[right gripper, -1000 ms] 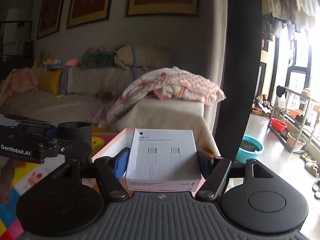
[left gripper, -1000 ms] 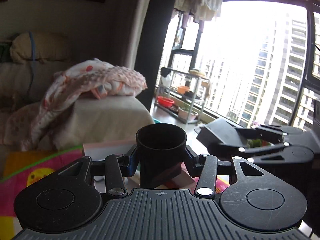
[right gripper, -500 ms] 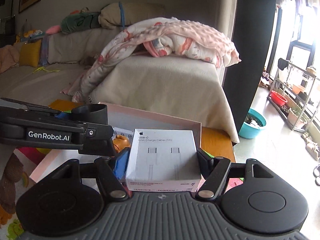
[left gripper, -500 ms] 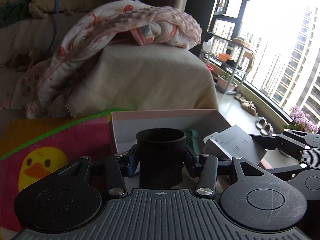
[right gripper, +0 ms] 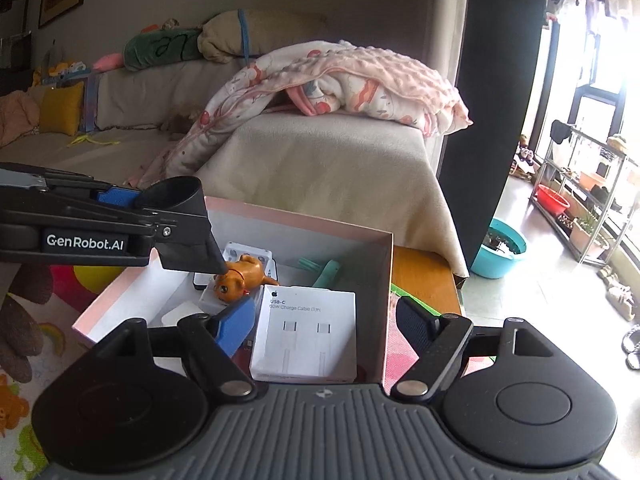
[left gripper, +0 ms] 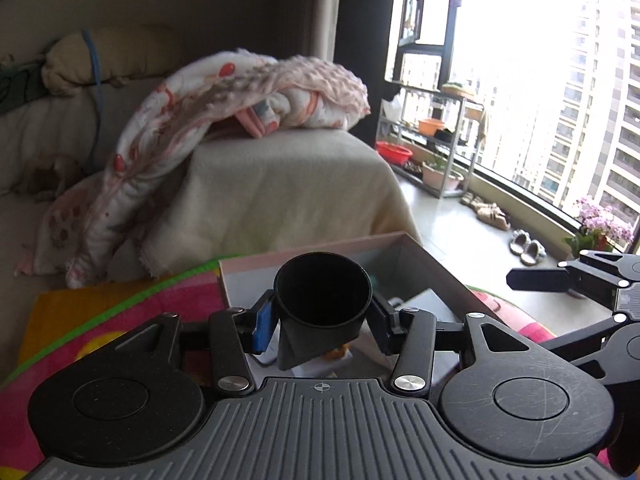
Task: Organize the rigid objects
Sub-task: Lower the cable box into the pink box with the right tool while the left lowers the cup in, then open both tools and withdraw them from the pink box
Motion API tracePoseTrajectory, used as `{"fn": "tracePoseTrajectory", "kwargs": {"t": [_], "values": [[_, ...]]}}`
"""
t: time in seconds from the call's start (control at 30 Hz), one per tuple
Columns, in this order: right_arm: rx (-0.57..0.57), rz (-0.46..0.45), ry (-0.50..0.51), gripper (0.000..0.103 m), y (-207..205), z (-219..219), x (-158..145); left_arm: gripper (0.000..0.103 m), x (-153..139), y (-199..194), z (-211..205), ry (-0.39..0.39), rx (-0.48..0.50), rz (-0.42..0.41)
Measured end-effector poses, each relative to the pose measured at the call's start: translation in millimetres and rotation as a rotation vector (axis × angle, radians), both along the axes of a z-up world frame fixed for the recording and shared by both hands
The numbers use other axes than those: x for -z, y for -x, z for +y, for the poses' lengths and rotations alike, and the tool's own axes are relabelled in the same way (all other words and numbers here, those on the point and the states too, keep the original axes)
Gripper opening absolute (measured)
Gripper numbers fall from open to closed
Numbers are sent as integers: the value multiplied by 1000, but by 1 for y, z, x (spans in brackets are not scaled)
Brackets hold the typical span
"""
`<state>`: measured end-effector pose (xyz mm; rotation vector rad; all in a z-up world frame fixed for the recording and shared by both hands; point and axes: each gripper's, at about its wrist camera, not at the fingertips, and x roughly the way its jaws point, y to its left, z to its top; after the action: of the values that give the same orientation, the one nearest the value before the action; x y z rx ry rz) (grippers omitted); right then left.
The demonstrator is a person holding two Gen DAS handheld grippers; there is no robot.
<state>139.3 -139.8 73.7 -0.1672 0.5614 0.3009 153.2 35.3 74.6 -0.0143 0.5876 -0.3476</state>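
Observation:
My left gripper [left gripper: 322,316] is shut on a black cup [left gripper: 322,300], holding it upright over an open pink cardboard box [left gripper: 312,246]. In the right wrist view that cup [right gripper: 172,196] hangs above an orange toy dog [right gripper: 240,276] inside the pink box [right gripper: 300,220]. My right gripper [right gripper: 322,310] has its jaws opening. A white USB-C cable box [right gripper: 306,334] lies between them in the pink box's near right corner. The right pad stands clear of it and the blue left pad [right gripper: 234,326] is at its edge.
The pink box also holds a teal item [right gripper: 326,272] and white packs. It sits on a colourful play mat [left gripper: 120,308] over a wooden table [right gripper: 424,268]. Behind is a sofa with a pink blanket [right gripper: 352,76]. A teal basin [right gripper: 500,252] and a metal shelf rack [right gripper: 588,200] stand on the floor at right.
Both grippers came down toward the pink box. The right jaws spread and the white cable box left their grip; it now rests in the box. The left still holds the cup.

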Motion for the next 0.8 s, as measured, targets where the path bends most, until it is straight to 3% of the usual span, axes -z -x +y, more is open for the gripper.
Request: {"fn": "tracePoseTrajectory", "kwargs": {"t": [0.13,0.3,0.47,0.63,0.8], "values": [[2,9,-6,81,9,-2,-6,53,10,-3,-4,37,40,133],[-13,17,12,81,21,-6,1,53,10,-3,-2,-20,12,157],[-15,16,-42,81,39,-17,13,53,15,-12,2,-71,24,216],[6,-29,-68,81,59,-24,17,54,15,-9,-3,-85,39,178],[56,-67,-82,81,78,-32,17,50,-6,10,4,-41,-13,-15]]}}
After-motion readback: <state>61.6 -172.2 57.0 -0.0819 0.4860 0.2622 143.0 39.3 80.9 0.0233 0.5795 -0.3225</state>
